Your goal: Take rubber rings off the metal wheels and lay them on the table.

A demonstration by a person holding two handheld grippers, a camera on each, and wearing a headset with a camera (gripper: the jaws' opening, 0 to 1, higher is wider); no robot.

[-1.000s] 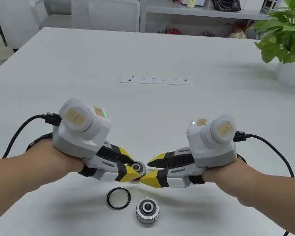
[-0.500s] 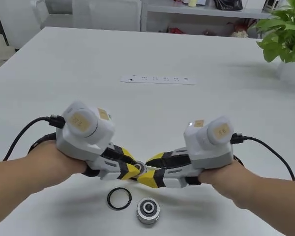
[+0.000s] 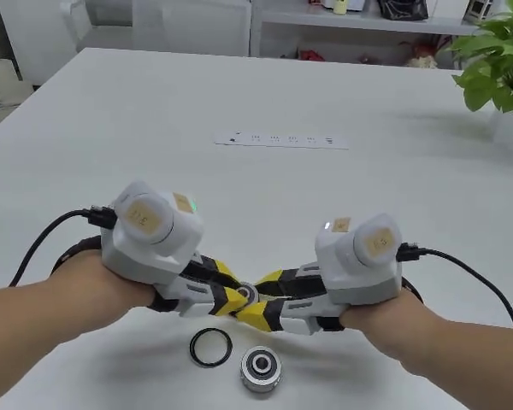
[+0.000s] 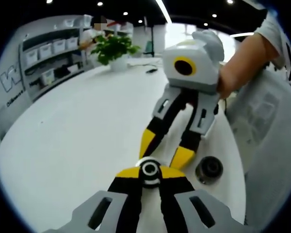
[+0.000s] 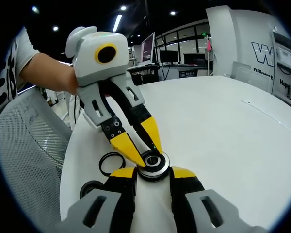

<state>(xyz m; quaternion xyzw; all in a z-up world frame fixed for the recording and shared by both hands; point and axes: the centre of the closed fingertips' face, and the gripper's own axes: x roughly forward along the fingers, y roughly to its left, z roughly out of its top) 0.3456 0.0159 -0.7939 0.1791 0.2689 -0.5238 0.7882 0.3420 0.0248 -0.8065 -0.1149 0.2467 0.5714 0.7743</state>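
Observation:
My left gripper (image 3: 237, 295) is shut on a small metal wheel (image 3: 246, 295), held just above the white table (image 3: 265, 205). In the left gripper view the wheel (image 4: 149, 170) sits between my own yellow tips. My right gripper (image 3: 262, 296) faces it tip to tip, its jaws apart, one on each side of the wheel (image 5: 153, 165); in the right gripper view its tips lie very close to the wheel's rim. A loose black rubber ring (image 3: 210, 348) lies flat on the table below the grippers, and a second wheel (image 3: 261, 367) sits beside it.
A white power strip (image 3: 280, 139) lies across the middle of the table. A potted plant (image 3: 496, 68) stands at the far right. Black cables (image 3: 43, 235) trail from both grippers over the table. Shelving stands beyond the far edge.
My right gripper has moved left, so its jaws now flank the wheel held by my left gripper. The ring and second wheel on the table have not moved.

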